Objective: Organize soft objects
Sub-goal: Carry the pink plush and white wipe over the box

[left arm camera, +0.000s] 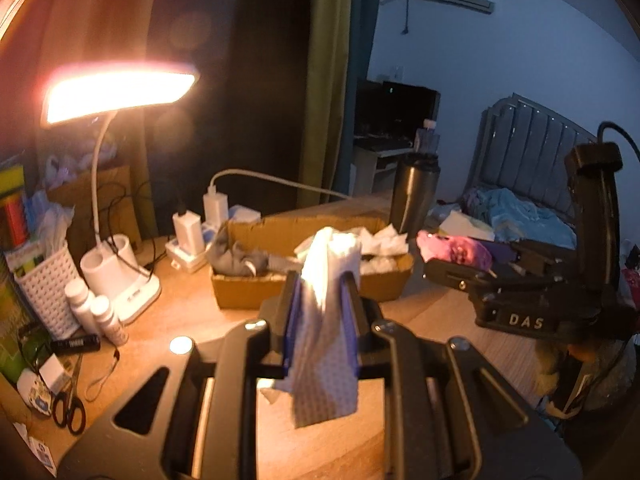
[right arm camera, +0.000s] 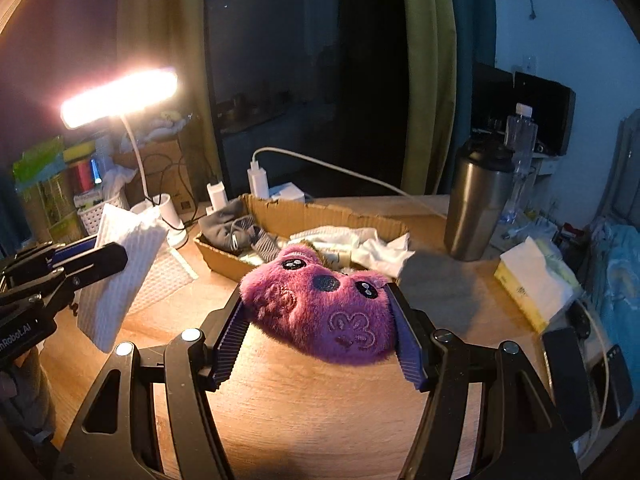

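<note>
Purple plush toy (right arm camera: 320,312) is clamped between the wide-set jaws of the right gripper (right arm camera: 320,320) and held clear above the wooden desk (right arm camera: 300,412). White textured cloth (left arm camera: 324,320) is pinched in the tightly closed left gripper (left arm camera: 320,320), its lower end hanging free over the desktop. Bare desk lies under both loads. Cardboard box (right arm camera: 320,216) sits just beyond, holding grey and white fabrics, its rim ragged. Steel tumbler (right arm camera: 476,208) stands near the box's right end; a tissue pack (right arm camera: 532,284) lies near the desk's right edge. Lamp (left arm camera: 120,92) glare washes out the cloth's top. Left-side clutter is dim and indistinct.
</note>
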### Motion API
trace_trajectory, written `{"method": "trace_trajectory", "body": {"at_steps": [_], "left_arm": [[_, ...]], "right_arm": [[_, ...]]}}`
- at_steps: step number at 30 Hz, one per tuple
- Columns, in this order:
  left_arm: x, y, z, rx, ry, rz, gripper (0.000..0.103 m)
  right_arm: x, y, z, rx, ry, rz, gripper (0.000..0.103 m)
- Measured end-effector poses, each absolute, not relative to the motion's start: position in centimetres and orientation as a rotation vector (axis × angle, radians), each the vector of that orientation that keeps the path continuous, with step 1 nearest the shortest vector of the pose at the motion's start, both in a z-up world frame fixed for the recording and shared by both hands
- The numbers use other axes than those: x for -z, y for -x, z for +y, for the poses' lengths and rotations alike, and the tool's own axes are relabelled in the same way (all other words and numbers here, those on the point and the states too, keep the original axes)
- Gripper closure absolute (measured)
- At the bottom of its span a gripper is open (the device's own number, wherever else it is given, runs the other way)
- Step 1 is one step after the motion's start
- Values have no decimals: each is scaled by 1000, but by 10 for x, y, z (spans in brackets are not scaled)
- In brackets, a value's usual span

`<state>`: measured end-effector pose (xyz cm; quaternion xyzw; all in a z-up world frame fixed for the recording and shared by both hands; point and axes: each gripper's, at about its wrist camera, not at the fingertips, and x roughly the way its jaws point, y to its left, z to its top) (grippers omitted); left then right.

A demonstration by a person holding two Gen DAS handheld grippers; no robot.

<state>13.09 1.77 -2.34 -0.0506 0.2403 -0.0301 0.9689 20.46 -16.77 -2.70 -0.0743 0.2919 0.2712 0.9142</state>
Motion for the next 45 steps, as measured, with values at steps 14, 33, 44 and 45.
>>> {"method": "trace_trajectory", "body": {"at_steps": [14,33,44,45], "left_arm": [[-8,-150,10,78,94,413,83],[-30,-185,11,77,80,350,83],[-24,-220,20,19,27,328,83],[-23,-223,21,18,29,330,83]], "right_arm": [[-6,-219,-172,-538,136,529,35],[-25,-239,-170,-510,136,465,35],[-27,-261,-164,-496,147,444,35],[-27,-264,-164,-494,148,443,35]]}}
